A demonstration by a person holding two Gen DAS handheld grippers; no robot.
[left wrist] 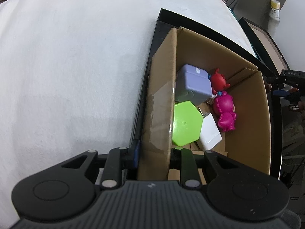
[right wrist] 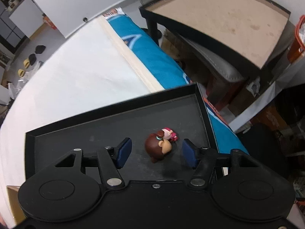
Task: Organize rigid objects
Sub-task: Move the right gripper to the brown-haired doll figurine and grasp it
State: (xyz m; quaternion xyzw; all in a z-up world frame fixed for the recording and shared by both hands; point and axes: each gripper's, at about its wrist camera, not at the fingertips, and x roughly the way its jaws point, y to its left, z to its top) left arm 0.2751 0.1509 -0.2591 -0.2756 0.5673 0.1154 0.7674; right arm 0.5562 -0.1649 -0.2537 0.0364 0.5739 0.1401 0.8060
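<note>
In the left wrist view a cardboard box (left wrist: pixel 246 103) stands in a black tray (left wrist: pixel 150 61). It holds a lilac box (left wrist: pixel 192 85), a green hexagonal piece (left wrist: pixel 185 124), a white block (left wrist: pixel 209 133), a red figure (left wrist: pixel 219 80) and a magenta figure (left wrist: pixel 225 110). My left gripper (left wrist: pixel 154 152) is shut on the box's left wall (left wrist: pixel 162 99), one finger each side. In the right wrist view a small doll (right wrist: pixel 159 147) with a brown head lies on the tray floor (right wrist: pixel 106 127). My right gripper (right wrist: pixel 155 153) is open, its blue pads either side of the doll, not touching.
The tray rests on a white bed sheet (left wrist: pixel 66 66). A teal blanket (right wrist: pixel 152 57) runs along the bed's edge. A brown table with a black frame (right wrist: pixel 219 19) stands beyond. The right gripper shows at the right edge of the left wrist view (left wrist: pixel 291 87).
</note>
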